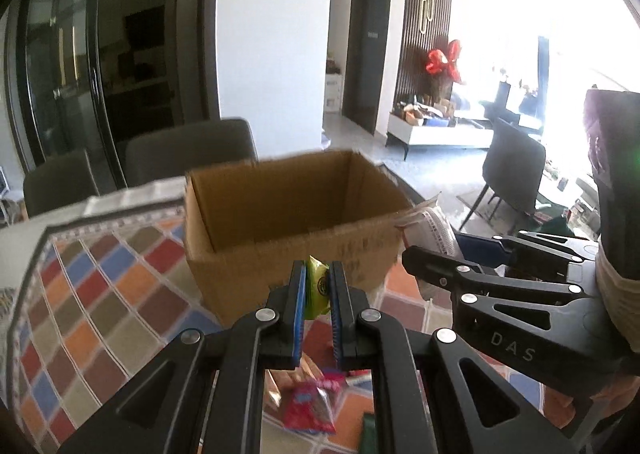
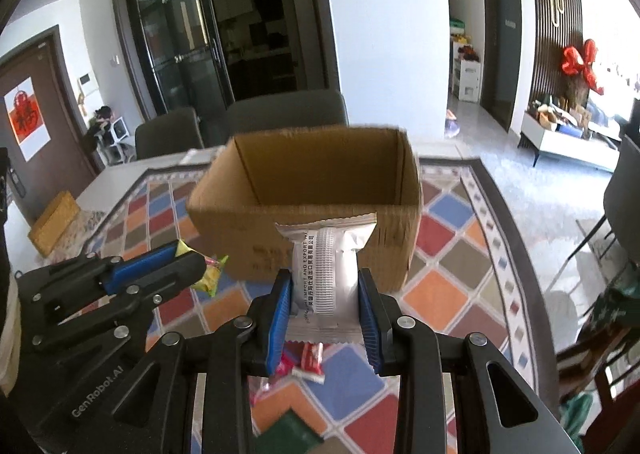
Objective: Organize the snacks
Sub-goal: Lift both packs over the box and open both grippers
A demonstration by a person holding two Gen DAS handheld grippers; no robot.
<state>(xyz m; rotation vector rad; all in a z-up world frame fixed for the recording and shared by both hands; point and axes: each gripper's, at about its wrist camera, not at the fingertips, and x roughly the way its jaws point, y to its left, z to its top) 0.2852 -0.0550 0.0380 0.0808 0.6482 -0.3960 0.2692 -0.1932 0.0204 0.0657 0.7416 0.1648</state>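
An open cardboard box (image 1: 292, 230) stands on the patterned tablecloth; it also shows in the right wrist view (image 2: 320, 213). My left gripper (image 1: 318, 282) is shut on a small green-yellow snack packet (image 1: 318, 286), held just in front of the box's near wall. My right gripper (image 2: 326, 294) is shut on a silver-white snack packet (image 2: 326, 270), also in front of the box. The left gripper shows in the right wrist view (image 2: 188, 254) at the left with its green packet (image 2: 208, 274). The right gripper shows in the left wrist view (image 1: 432, 254) with the silver packet (image 1: 434, 225).
Loose snacks lie on the tablecloth below the grippers: a red packet (image 1: 308, 410) and small red-white packets (image 2: 310, 360). A yellow-brown box (image 2: 54, 228) sits at the table's left edge. Grey chairs (image 2: 280, 113) stand behind the table.
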